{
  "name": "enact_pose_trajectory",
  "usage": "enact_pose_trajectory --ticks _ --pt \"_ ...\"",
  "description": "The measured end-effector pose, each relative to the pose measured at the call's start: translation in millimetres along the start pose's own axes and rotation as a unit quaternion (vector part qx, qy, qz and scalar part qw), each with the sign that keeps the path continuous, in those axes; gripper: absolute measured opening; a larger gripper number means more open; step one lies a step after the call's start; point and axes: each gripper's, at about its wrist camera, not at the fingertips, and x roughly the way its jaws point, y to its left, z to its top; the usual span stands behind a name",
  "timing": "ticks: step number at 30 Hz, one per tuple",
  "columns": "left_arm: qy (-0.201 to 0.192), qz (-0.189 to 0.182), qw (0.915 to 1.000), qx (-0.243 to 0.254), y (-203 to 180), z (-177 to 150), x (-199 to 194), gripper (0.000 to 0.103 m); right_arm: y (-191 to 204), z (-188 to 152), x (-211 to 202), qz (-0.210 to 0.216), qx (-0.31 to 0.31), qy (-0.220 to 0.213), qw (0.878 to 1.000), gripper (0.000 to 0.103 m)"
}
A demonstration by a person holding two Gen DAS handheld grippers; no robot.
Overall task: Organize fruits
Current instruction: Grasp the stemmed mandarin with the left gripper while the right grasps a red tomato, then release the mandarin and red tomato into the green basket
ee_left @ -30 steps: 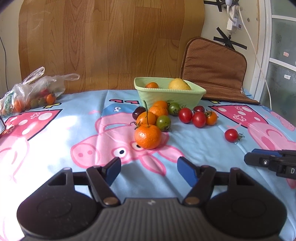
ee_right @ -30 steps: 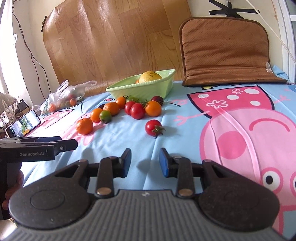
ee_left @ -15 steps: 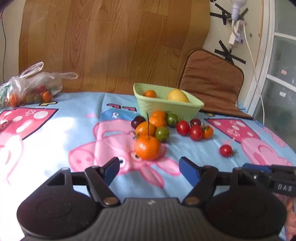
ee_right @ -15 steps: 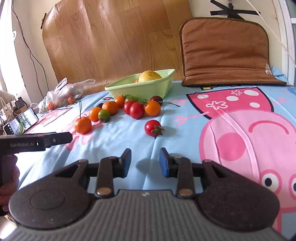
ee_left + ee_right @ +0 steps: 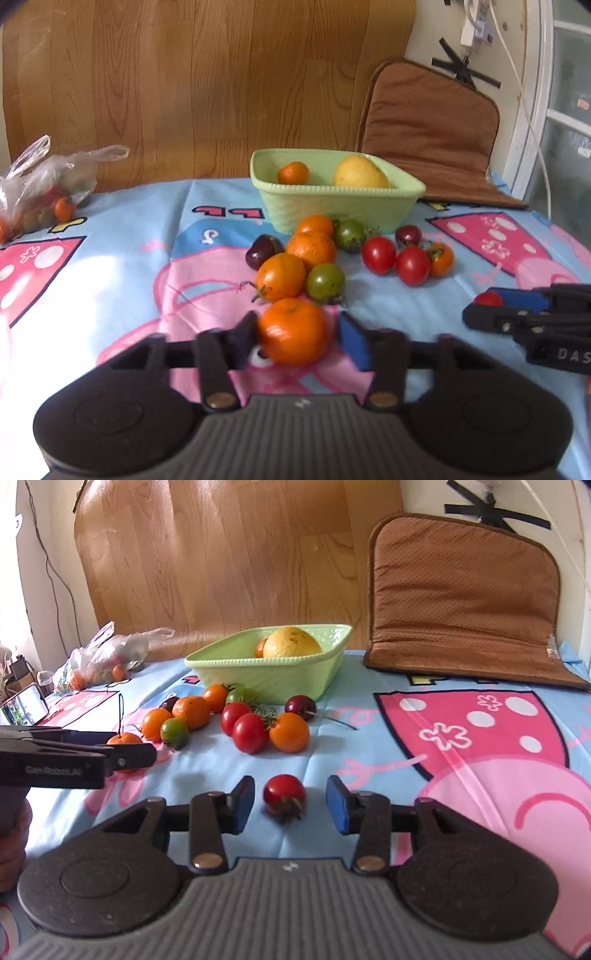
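- Since a second ago, we have brought both tools forward: our left tool (image 5: 295, 338) now straddles the stemmed tangerine (image 5: 292, 330), which earlier lay well ahead of it, and our right tool (image 5: 290, 804) now straddles the lone red tomato (image 5: 284, 794).
- Our left tool is partly open; its blue pads (image 5: 354, 341) sit just beside the tangerine's sides, and we cannot tell whether they touch it. The fruit appears to rest on the desk (image 5: 129, 266).
- Our right tool is open wide, with a clear gap on each side of the red tomato, which lies on the cartoon-print cloth.
- Beyond the tangerine lies the loose cluster: an orange tomato (image 5: 280, 276), a green tomato (image 5: 325, 282), a dark plum-coloured fruit (image 5: 264, 252) and two red tomatoes (image 5: 395, 258).
- The pale green bowl (image 5: 332, 206) stands behind the cluster, holding a yellow citrus (image 5: 360, 172) and a small orange fruit (image 5: 293, 172).
- A plastic bag of produce (image 5: 40, 192) sits at the far left; a brown cushion (image 5: 432, 133) leans behind the bowl.
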Motion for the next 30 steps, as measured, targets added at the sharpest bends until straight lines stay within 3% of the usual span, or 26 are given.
enact_pose_trajectory --ticks 2,6,9,16,19,22,25,30 --pt "0.001 -0.015 0.9999 -0.002 -1 -3 -5 0.039 7 -2 -2 0.005 -0.019 0.000 1.000 0.028" --pt "0.003 -0.054 0.9985 -0.007 -8 -14 -25 0.039 17 -4 -9 0.064 -0.011 0.002 0.998 0.028" --pt "-0.010 -0.081 0.9965 -0.014 -9 -4 -35 0.039 30 3 -14 0.086 -0.033 -0.019 0.996 0.028" --pt "-0.074 -0.070 0.9945 -0.026 11 78 -13 0.039 33 69 5 0.077 -0.062 -0.098 0.990 0.028" --pt "-0.059 -0.058 0.9956 -0.044 20 105 20 0.039 30 90 35 0.062 -0.066 -0.102 0.991 0.028" --pt "-0.038 -0.056 0.9954 -0.068 29 115 53 0.039 24 99 63 0.056 -0.055 -0.087 0.993 0.028" --pt "-0.028 -0.043 0.9969 -0.060 29 116 76 0.039 23 98 80 0.047 -0.062 -0.080 0.994 0.028" --pt "-0.021 -0.034 0.9981 -0.048 25 114 88 0.041 26 95 88 0.025 -0.078 -0.083 0.993 0.032"
